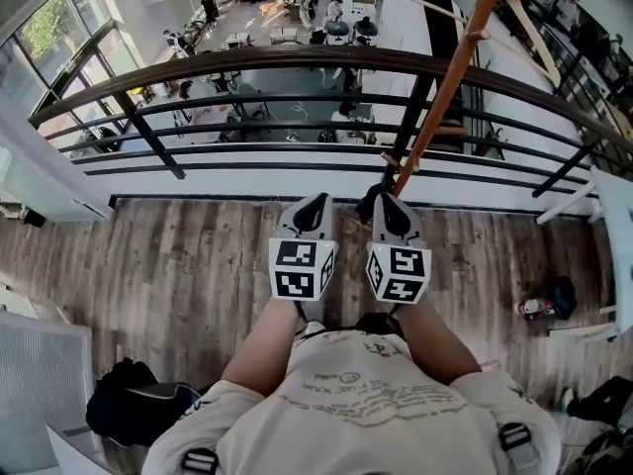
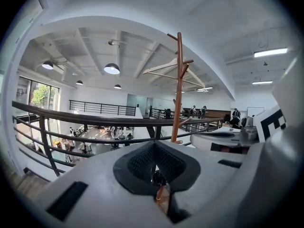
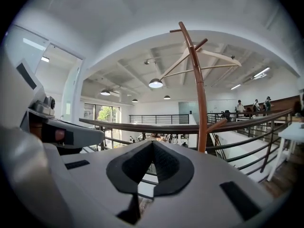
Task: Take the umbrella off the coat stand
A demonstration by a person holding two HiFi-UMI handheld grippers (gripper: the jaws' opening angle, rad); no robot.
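Head view: a person stands on a wooden floor [image 1: 168,265] at a dark railing [image 1: 297,60] above an open hall. The left tongs [image 1: 315,206] and right tongs [image 1: 388,202] are held side by side at the centre, apart. The coat stand [image 1: 450,79], a brown wooden pole, rises from just beyond the right tongs toward 1 o'clock. A dark shape, probably the umbrella [image 1: 372,204], sits low against the pole at 12 o'clock of the tongs. A black bag [image 1: 129,404] lies at 8 o'clock.

Left gripper view: the left tongs [image 2: 153,148] are closed, pads together, gripping nothing. The coat stand [image 2: 178,89] is at 1 o'clock, with a wooden hanger [image 2: 164,66] near its top.

Right gripper view: the right tongs [image 3: 152,148] are closed and empty. The coat stand [image 3: 200,103] is at 1 o'clock, and a white desk [image 3: 292,132] at 3 o'clock.
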